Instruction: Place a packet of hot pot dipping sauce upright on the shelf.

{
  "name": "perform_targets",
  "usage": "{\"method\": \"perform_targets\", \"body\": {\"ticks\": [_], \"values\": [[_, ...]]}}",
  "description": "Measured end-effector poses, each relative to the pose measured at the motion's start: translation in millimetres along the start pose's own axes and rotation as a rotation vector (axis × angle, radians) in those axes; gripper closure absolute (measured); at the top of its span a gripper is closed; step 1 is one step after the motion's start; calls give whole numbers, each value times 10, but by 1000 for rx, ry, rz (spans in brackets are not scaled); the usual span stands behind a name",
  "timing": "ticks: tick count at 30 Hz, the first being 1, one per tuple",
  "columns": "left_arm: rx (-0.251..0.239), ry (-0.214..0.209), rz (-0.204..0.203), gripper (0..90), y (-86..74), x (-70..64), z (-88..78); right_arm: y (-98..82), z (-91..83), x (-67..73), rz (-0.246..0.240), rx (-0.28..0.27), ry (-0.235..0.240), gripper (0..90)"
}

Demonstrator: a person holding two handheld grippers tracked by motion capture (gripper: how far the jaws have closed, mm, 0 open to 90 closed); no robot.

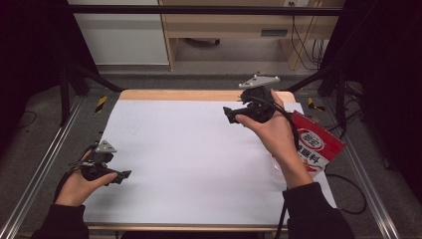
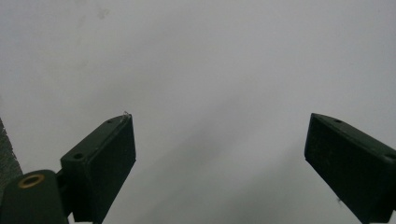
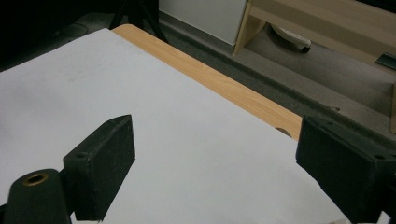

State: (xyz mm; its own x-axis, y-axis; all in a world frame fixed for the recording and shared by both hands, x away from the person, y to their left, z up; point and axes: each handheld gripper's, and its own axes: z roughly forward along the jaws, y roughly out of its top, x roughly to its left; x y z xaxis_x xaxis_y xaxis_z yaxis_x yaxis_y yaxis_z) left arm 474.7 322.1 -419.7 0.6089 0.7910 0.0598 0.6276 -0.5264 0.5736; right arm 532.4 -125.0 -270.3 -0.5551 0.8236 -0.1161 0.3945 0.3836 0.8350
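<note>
My left gripper [image 1: 124, 176] rests low near the front left of the white sheet [image 1: 189, 159], pointing right. In the left gripper view its jaws stand wide apart over plain white surface, left gripper [image 2: 219, 154] open and empty. My right gripper [image 1: 227, 115] is held up above the far right part of the sheet, pointing left. Its jaws are spread in the right gripper view, right gripper [image 3: 215, 158] open with nothing between them, above the sheet and the wooden table edge [image 3: 224, 86].
A red and white packet [image 1: 318, 144] lies at the table's right edge, partly behind the right forearm, with something clear [image 1: 276, 167] beside it. A wooden cabinet [image 1: 224, 25] stands on the floor beyond the table. Metal frame rails [image 1: 40, 164] run along both sides.
</note>
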Motion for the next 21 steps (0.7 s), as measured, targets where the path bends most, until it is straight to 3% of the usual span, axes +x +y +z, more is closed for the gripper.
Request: {"method": "perform_targets", "body": {"ticks": [10, 21], "values": [[-18, 11, 5, 90, 4, 12, -37, -165, 113, 111, 49, -15, 13, 116], [-28, 10, 5, 87, 13, 5, -39, -361, 170, 200, 60, -15, 18, 108]]}}
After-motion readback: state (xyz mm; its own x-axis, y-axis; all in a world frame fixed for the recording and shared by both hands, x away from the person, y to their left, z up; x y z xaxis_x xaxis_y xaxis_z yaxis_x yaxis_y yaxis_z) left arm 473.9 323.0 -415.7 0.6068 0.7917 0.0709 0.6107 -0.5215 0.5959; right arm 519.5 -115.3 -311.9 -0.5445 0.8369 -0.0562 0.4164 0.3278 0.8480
